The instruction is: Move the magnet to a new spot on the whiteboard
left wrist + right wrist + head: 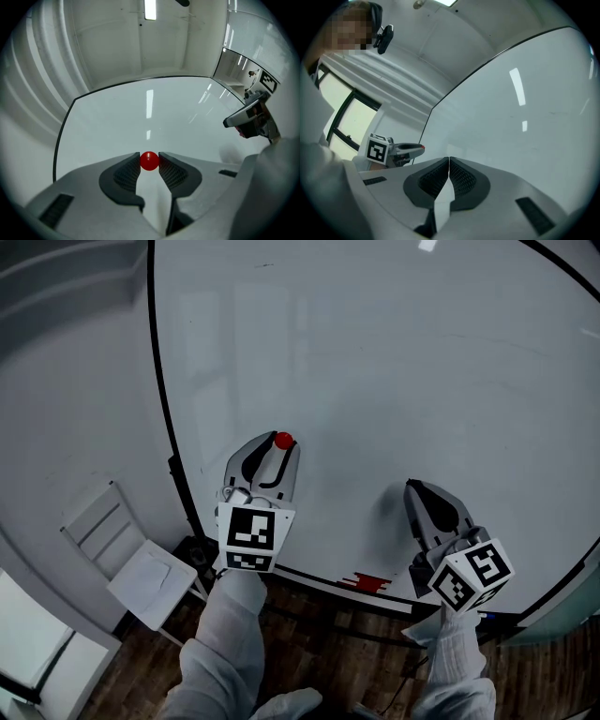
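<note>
A small round red magnet sits between the tips of my left gripper, whose pads press on it from both sides. It is held in front of the large white whiteboard, near its left black edge. My right gripper is shut with nothing in it, its tips meeting, and points at the lower right part of the board. In the right gripper view the left gripper shows off to the left with the red magnet at its tip.
A red eraser lies on the tray along the whiteboard's lower edge. A white chair stands on the wooden floor left of the board. A white wall runs behind the board on the left.
</note>
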The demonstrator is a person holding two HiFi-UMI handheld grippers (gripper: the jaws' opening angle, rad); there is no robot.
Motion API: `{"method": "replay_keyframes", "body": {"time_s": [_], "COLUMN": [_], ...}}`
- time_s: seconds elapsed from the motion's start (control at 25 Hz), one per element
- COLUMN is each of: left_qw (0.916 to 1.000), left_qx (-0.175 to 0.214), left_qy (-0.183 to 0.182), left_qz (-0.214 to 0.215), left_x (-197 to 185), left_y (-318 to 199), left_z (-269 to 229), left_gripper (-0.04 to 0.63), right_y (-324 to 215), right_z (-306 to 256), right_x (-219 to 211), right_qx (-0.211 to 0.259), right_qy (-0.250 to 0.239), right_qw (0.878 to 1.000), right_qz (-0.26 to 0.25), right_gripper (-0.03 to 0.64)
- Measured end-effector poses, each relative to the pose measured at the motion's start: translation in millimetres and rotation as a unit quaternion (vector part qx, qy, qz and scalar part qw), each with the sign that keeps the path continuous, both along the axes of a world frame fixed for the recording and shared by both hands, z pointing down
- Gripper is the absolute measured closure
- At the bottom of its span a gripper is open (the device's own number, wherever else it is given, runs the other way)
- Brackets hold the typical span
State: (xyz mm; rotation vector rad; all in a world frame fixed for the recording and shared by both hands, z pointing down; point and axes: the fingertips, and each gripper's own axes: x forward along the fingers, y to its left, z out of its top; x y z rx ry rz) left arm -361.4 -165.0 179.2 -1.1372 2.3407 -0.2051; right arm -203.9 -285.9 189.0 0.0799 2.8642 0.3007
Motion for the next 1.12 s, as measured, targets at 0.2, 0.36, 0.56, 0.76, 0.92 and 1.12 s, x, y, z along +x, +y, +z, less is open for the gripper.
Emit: {"method": "replay_keyframes", "body": {"time_s": [0.2, 0.36, 0.56, 0.76, 0.92, 1.12], "left_qw": [0.9999, 0.9992, 0.9991, 0.9998, 0.9995, 0.9985], "left_qx": [0.005, -0.002, -0.020, -0.007, -0.009, -0.011], "left_qy": [-0.011, -0.038, -0.034, -0.018, -0.028, -0.037], "left_qz": [-0.003, -0.010, -0.015, 0.007, -0.010, -0.039], "left_x": [-55, -48, -60, -63, -63, -67], "left_y": [17, 4, -5, -4, -6, -6], "left_z": [-29, -53, -58, -57, -57, -57], "left_gripper": [0.469, 0.469, 0.469, 0.469, 0.469, 0.460], "right_y": [36, 39, 40, 41, 40, 36], "right_z": [-32, -41, -41, -35, -33, -26], "right_x": [-47, -45, -47, -50, -50, -50], "right_qx": [0.017, 0.014, 0.009, 0.011, 0.012, 0.012], "right_qy": [-0.017, -0.020, -0.019, -0.013, -0.009, -0.003], "right_qw": [1.000, 0.999, 0.999, 0.999, 0.999, 0.999], "right_qz": [-0.017, -0.032, -0.037, -0.037, -0.036, -0.033], "right_gripper": [0.589, 0.589, 0.589, 0.589, 0.589, 0.589]}}
